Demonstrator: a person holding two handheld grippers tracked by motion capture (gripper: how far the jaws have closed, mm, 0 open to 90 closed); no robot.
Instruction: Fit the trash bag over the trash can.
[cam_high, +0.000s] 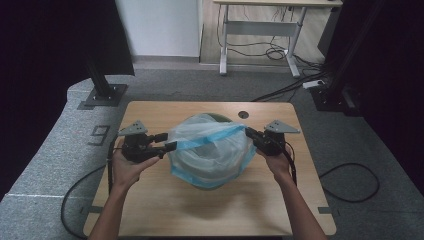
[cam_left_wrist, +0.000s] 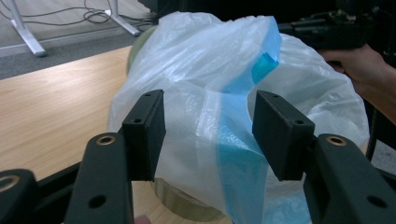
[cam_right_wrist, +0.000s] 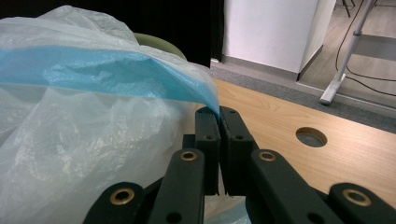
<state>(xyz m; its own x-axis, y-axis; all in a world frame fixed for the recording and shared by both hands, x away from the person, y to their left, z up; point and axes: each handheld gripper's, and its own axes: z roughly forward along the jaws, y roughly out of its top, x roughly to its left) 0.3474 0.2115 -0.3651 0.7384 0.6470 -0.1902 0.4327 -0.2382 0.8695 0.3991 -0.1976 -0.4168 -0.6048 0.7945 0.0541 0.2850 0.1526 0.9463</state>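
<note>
Here the table carries a green bin at its middle, with the plastic bag draped over it. The bag's blue rim band runs straight across between my hands. My right gripper pinches its end tight. My left gripper stands parted just off the opposite end, film loose between the jaws, so it's nearer for regripping.

High view: fixed above the person's side, looking forward and down on the whole table, floor beyond.
Left gripper view: close, low, looking along its jaws at the bag.
Right gripper view: very close to the bag's edge, facing across the table.
Shared: bag, tabletop, far desk legs.
</note>
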